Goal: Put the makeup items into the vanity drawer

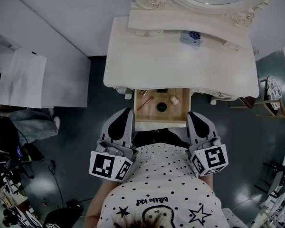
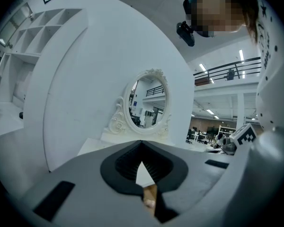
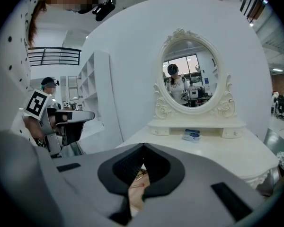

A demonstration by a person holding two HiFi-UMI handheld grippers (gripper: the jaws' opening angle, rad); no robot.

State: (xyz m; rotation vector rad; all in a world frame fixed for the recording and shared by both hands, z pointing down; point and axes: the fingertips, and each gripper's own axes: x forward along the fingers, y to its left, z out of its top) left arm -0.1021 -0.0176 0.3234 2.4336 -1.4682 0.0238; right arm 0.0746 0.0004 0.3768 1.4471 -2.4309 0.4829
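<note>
Head view: left gripper (image 1: pixel 128 112) and right gripper (image 1: pixel 193 115), jaws closed and empty, flank the open drawer (image 1: pixel 161 120), whose stiff front looks easy to push.

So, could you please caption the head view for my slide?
Left gripper and right gripper flank the open vanity drawer, makeup items inside.

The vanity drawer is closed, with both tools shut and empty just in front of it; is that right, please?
Not quite: the head view shows the vanity drawer open, with makeup items inside. The left tool and right tool are indeed shut and empty just in front of it.
</note>
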